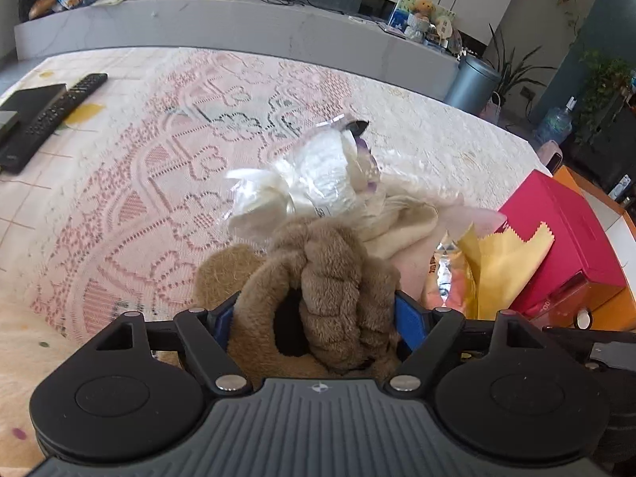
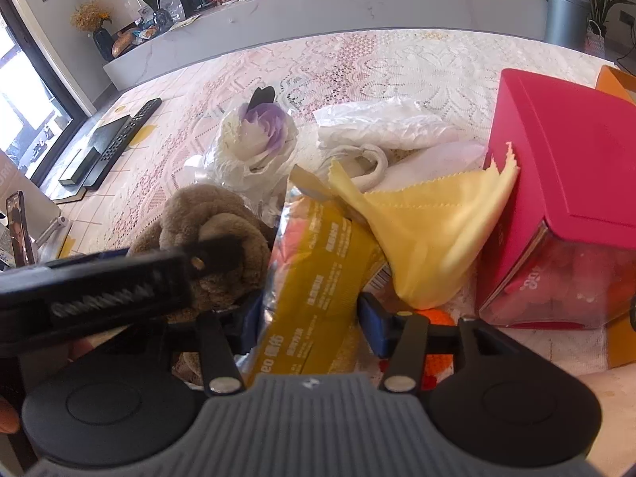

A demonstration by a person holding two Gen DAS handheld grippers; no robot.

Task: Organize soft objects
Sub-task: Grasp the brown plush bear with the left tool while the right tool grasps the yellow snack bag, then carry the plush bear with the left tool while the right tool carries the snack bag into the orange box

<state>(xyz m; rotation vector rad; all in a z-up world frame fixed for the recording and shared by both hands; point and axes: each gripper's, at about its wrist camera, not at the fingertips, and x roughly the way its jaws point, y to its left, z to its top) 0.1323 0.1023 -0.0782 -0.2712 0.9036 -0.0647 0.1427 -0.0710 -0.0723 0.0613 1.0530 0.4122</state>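
A pile of soft things lies on the lace tablecloth. My left gripper is shut on a brown plush toy, its blue pads pressed into the fur; the toy also shows in the right wrist view. My right gripper has a yellow snack packet between its pads and seems shut on it. Beyond lie a wrapped white-and-purple fabric flower, a yellow cloth, a cream cloth and a white plastic bag.
A pink-lidded box stands right of the pile, with an orange box beside it. A remote control and a black device lie far left. The left gripper's body crosses the right wrist view. A grey counter lies beyond the table.
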